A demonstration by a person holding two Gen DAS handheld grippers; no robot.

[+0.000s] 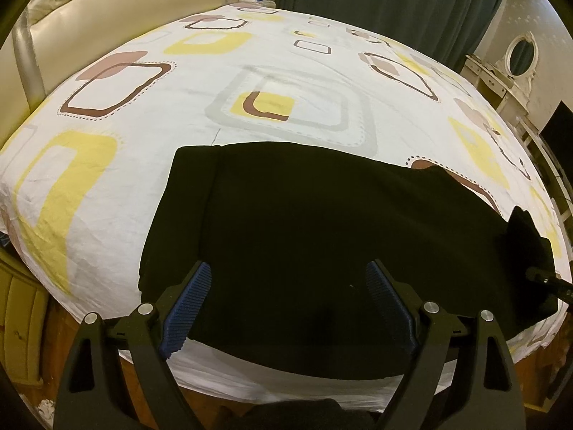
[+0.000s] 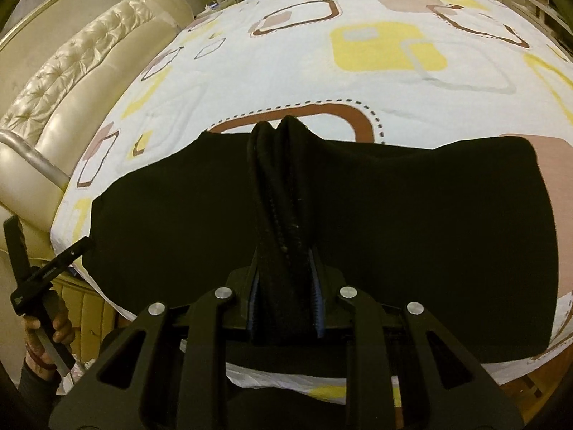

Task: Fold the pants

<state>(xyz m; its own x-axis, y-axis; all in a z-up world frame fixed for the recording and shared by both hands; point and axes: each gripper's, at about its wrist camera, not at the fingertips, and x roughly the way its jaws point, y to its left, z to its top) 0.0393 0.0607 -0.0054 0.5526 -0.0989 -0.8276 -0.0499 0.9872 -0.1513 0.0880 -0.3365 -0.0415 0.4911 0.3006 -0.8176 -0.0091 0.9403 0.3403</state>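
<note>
Black pants (image 1: 304,222) lie flat across the near part of the bed, folded lengthwise. My left gripper (image 1: 288,279) hovers over their near edge, open and empty, blue pads wide apart. My right gripper (image 2: 286,261) is shut on a bunched ridge of the black pants (image 2: 279,186), lifting a fold of fabric above the rest of the garment (image 2: 429,233). The right gripper also shows at the right edge of the left wrist view (image 1: 526,236), holding a raised peak of cloth.
The bed sheet (image 1: 179,114) is white with yellow and brown squares. A cream padded headboard (image 2: 71,89) stands at the left. Dark curtains (image 1: 394,0) and a white dresser with an oval mirror (image 1: 521,53) stand beyond the bed. The wooden floor (image 1: 89,322) shows below the near edge.
</note>
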